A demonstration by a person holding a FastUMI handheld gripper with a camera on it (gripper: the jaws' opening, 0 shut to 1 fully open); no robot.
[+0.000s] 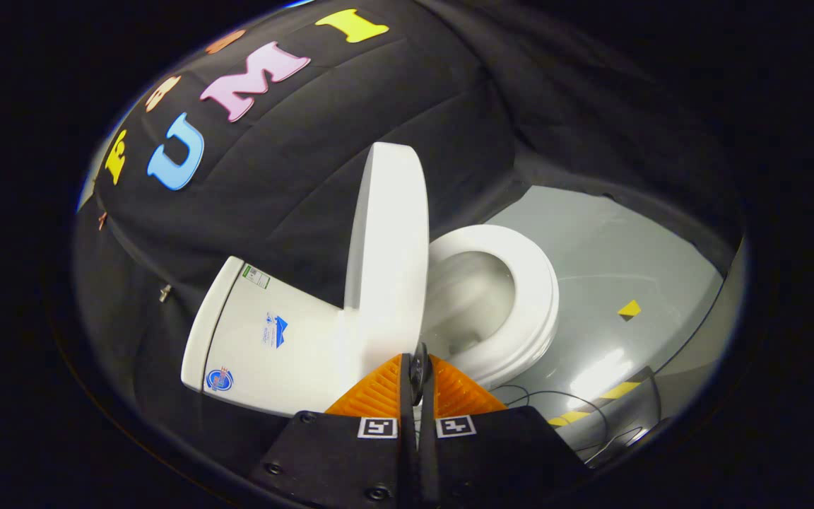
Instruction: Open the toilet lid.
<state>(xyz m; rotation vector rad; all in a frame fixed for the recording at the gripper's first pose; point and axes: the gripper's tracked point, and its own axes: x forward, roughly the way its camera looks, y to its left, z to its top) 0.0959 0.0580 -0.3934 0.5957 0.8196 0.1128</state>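
My gripper (418, 371) sits closest to me, its two fingers pressed together with barely a sliver of gap between the ribbed pads, and nothing I can make out held between them; a small dark round part shows right at the tips. Each finger carries a small square marker (377, 427) on its base. Directly ahead of the tips, almost touching them, is the lower edge of the toilet lid (389, 247), which stands raised and close to upright, leaning back toward the tank (258, 339). I cannot tell whether the tips actually touch the lid's edge. To the left of the fingers and just beyond them lies the white tank, with a few small stickers on its side. To the right of the lid, a little beyond the fingers, the seat ring (520, 283) lies flat on the bowl (467, 297), and I can see down into the open bowl. Off to the right of the fingers, thin dark cables (555, 396) trail over the glossy grey floor (612, 247), next to a strip of yellow-and-black tape (601, 399). Farther out on the floor is a small yellow marker (629, 308). Behind everything hangs the black cloth wall (308, 162) of the booth.
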